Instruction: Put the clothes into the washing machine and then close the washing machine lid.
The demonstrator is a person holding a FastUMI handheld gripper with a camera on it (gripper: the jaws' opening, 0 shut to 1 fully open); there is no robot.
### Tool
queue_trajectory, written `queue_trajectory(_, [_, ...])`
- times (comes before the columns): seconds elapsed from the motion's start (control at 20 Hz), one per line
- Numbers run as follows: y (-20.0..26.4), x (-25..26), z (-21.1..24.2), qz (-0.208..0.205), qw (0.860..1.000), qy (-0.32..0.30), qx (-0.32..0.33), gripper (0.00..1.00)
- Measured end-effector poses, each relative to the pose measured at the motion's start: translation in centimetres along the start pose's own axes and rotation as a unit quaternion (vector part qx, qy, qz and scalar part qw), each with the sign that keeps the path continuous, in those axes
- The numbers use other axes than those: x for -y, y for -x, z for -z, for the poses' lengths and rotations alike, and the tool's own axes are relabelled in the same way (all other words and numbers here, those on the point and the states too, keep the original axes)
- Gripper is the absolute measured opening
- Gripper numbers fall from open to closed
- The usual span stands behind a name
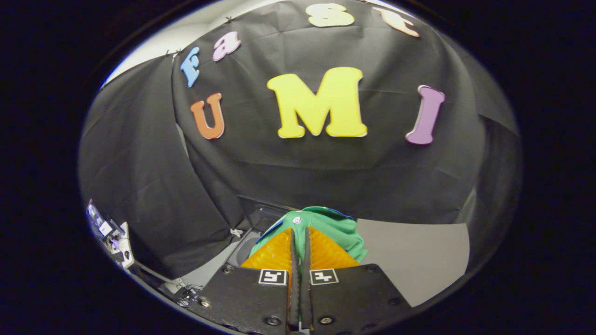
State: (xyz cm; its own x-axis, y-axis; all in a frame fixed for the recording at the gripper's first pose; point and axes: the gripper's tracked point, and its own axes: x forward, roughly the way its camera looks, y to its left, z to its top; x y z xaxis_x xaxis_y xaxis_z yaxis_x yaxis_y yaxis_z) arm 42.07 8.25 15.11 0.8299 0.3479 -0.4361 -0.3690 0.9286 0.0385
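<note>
A green piece of clothing (342, 228) with blue trim hangs bunched around my gripper's (298, 231) fingertips. Both fingers press together on the cloth, so the gripper is shut on it. Below and left of the fingers a grey washing machine (247, 246) shows, with part of its round opening and a dark raised lid (260, 209) behind it. The garment is held above and slightly right of that opening.
A grey table surface (414, 260) spreads to the right of the fingers. The black cloth wall (326, 172) stands close behind. At the far left, a small stand with devices and cables (109, 232) sits by the edge of the booth.
</note>
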Motion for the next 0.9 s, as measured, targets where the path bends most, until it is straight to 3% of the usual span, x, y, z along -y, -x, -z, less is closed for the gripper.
queue_trajectory(0.35, [-5.6,-8.1,1.1,-0.052,0.998,0.026,-0.027,0.06])
queue_trajectory(0.9, [-14.6,-11.2,8.7,-0.054,0.994,-0.003,-0.1,0.05])
